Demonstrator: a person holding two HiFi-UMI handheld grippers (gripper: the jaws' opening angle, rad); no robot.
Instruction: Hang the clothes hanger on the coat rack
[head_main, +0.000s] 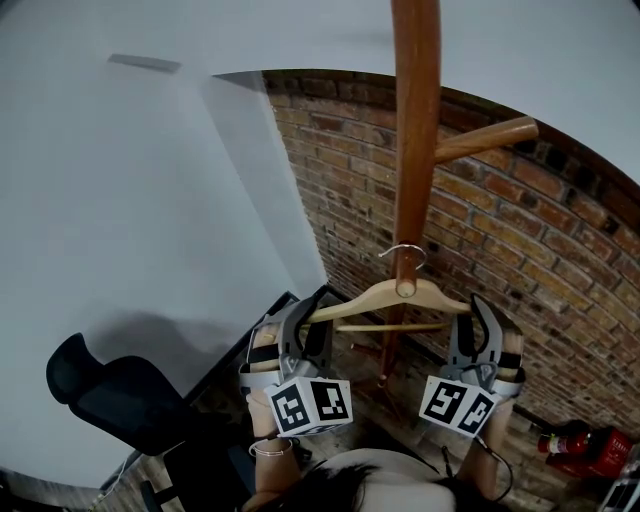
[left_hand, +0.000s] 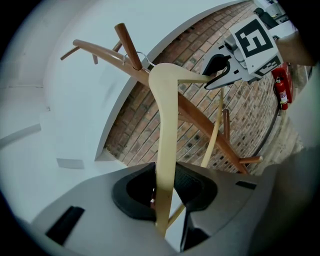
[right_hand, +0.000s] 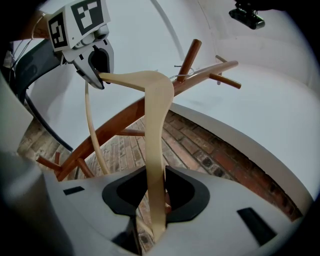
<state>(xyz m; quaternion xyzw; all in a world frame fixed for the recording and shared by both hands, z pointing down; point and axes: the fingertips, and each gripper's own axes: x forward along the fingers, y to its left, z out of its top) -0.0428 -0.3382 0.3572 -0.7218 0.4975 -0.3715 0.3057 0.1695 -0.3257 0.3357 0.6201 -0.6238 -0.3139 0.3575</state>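
A pale wooden clothes hanger (head_main: 388, 298) hangs level in front of the coat rack's brown pole (head_main: 415, 150). Its metal hook (head_main: 404, 252) loops over a peg (head_main: 405, 287) that points toward me; whether it rests on the peg I cannot tell. My left gripper (head_main: 318, 306) is shut on the hanger's left end, and the arm runs up between its pads (left_hand: 167, 187). My right gripper (head_main: 478, 312) is shut on the right end (right_hand: 155, 192). In each gripper view the other gripper shows at the far tip (left_hand: 220, 75) (right_hand: 97, 65). The hook (right_hand: 181, 76) sits at the peg's base (right_hand: 190, 56).
Another peg (head_main: 487, 139) sticks out to the right higher up the pole. A brick wall (head_main: 520, 250) stands behind the rack, a white wall at left. A black office chair (head_main: 110, 395) is at lower left and a red fire extinguisher (head_main: 585, 445) on the floor at lower right.
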